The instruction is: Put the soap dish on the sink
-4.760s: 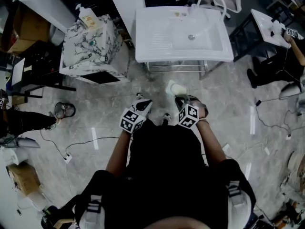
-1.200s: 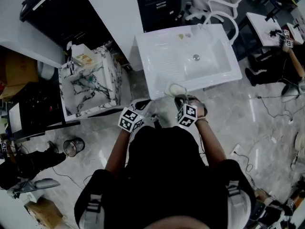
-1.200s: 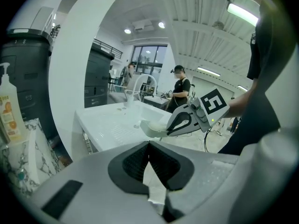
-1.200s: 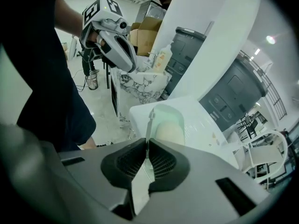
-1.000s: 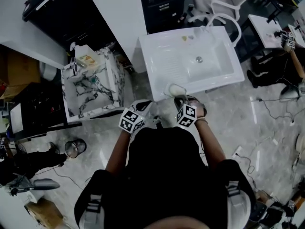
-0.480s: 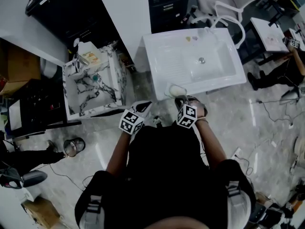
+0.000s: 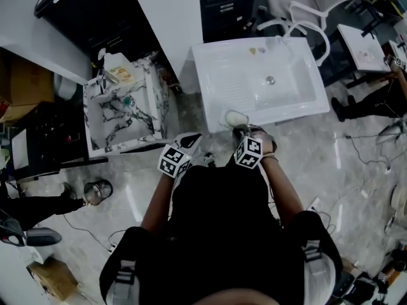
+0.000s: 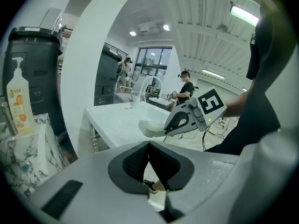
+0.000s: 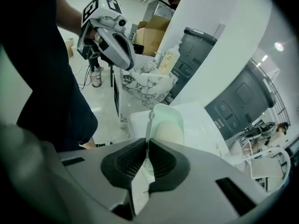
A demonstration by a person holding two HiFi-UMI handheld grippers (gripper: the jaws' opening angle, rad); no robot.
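The pale green soap dish (image 9: 167, 125) holds a cream bar of soap, and my right gripper (image 9: 146, 158) is shut on its near rim. In the head view the soap dish (image 7: 234, 117) hangs just off the front edge of the white sink (image 7: 219, 81), with the right gripper (image 7: 240, 130) behind it. From the left gripper view the dish (image 8: 153, 127) shows in the other gripper's jaws beside the sink (image 8: 117, 120). My left gripper (image 8: 149, 157) is shut on nothing; it is held low at the left (image 7: 191, 142).
A marble-patterned cabinet (image 7: 121, 113) with a pump bottle (image 8: 17, 101) stands left of the sink. A white pillar (image 7: 166, 18) and dark drawers are behind. A white chair (image 7: 299, 2) sits beyond the sink. Cables and a small bin (image 7: 95, 190) lie on the floor.
The sink has come closer in the head view as I walked up to it; the dish, once well short of it, now hangs at its front edge. Both grippers keep their pose.
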